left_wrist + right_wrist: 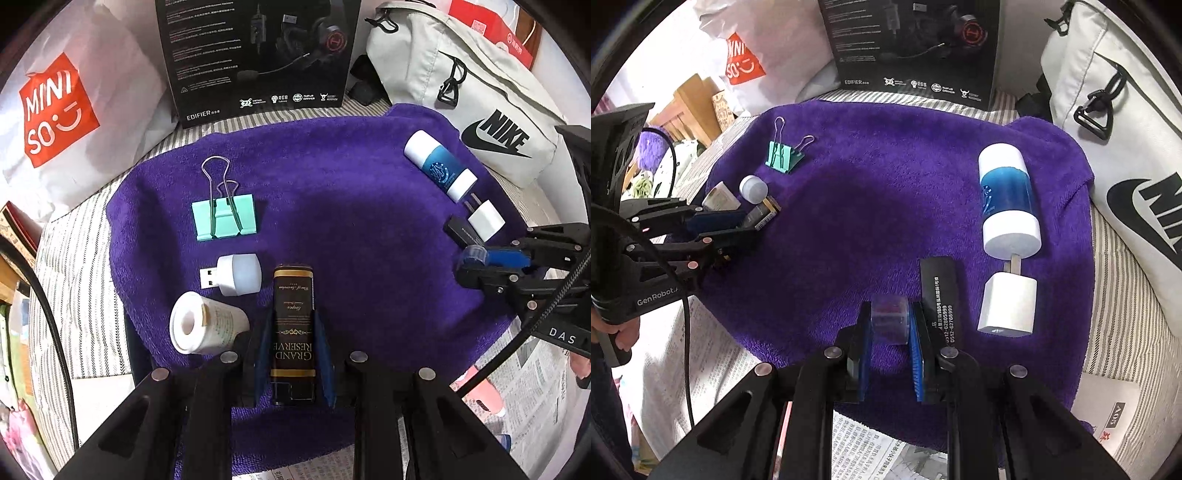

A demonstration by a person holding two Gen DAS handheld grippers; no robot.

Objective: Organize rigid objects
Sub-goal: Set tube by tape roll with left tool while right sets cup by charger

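Note:
My left gripper [293, 319] is shut on a slim black and gold tin [293, 295] that rests on the purple towel [351, 221]. Left of the tin lie a white paper roll [207, 323], a white USB night light [238, 275] and a mint binder clip [225, 219]. My right gripper [891, 308] is shut on a small clear plastic box [890, 321] low over the towel. Just right of it lie a flat black stick [938, 291], a white plug adapter [1008, 306] and a blue and white bottle [1006, 199].
A black headset box [258, 55] stands behind the towel, with a white shopping bag [74, 110] to its left and a grey sports bag [480, 92] to its right. Newspaper [879, 443] covers the near edge. A hand [620, 332] holds the left gripper's handle.

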